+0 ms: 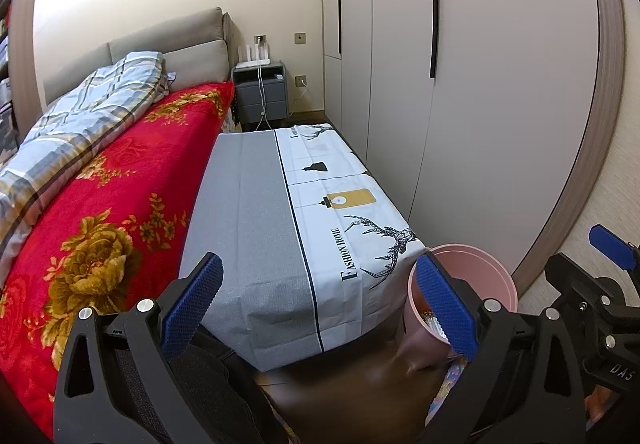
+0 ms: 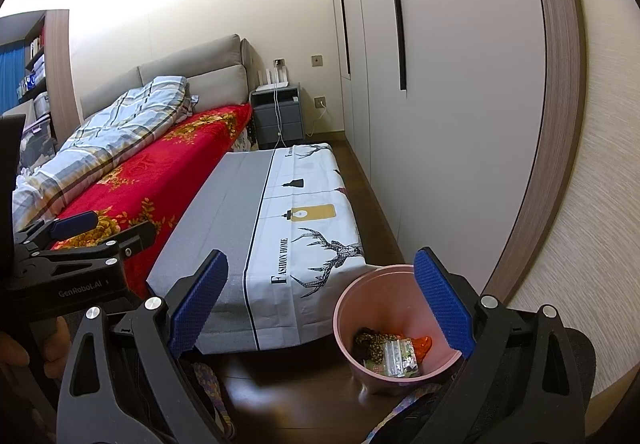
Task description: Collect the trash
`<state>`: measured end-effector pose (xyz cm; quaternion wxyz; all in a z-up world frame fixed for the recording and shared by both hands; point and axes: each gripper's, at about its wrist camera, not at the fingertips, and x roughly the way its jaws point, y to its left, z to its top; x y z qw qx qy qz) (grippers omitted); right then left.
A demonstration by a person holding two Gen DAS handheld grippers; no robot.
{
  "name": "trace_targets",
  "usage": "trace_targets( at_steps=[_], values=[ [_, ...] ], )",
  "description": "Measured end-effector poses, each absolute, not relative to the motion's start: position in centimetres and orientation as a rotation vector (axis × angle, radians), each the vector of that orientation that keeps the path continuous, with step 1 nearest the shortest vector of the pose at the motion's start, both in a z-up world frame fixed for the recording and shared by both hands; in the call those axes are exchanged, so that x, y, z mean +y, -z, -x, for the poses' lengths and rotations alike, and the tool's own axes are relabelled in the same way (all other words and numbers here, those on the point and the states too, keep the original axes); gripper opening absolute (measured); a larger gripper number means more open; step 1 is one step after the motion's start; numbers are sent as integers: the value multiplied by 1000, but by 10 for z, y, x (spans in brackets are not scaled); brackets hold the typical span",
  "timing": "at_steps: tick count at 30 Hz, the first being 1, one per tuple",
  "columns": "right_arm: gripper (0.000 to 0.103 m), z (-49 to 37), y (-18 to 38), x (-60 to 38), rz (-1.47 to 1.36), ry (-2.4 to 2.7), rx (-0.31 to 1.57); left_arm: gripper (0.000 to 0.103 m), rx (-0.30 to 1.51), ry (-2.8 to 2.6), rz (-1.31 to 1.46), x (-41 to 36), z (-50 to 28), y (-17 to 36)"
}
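Observation:
A pink trash bin (image 2: 384, 296) stands on the dark floor at the near right corner of a cloth-covered bench (image 2: 248, 224). Inside it lie several pieces of trash (image 2: 394, 354): a clear wrapper, something dark and speckled, and something orange. My right gripper (image 2: 320, 304) is open and empty above and in front of the bin. My left gripper (image 1: 318, 300) is open and empty in front of the bench (image 1: 260, 236); the bin (image 1: 472, 276) is behind its right finger. The left gripper also shows at the left edge of the right wrist view (image 2: 76, 244).
A bed with a red flowered blanket (image 1: 104, 204) and a plaid quilt (image 1: 80, 124) runs along the left. A grey nightstand (image 1: 262, 92) stands at the far end. White wardrobe doors (image 1: 480, 84) line the right. A patterned strap (image 2: 212, 388) lies on the floor.

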<state>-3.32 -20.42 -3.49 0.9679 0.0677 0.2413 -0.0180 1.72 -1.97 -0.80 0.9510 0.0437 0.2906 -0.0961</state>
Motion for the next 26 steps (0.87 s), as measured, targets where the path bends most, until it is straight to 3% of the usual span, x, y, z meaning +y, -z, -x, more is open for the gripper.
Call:
trace_targets(
  at_steps=[26],
  values=[
    [93, 37, 38, -210, -158, 57, 498, 94, 587, 217, -97, -21, -15, 8]
  ],
)
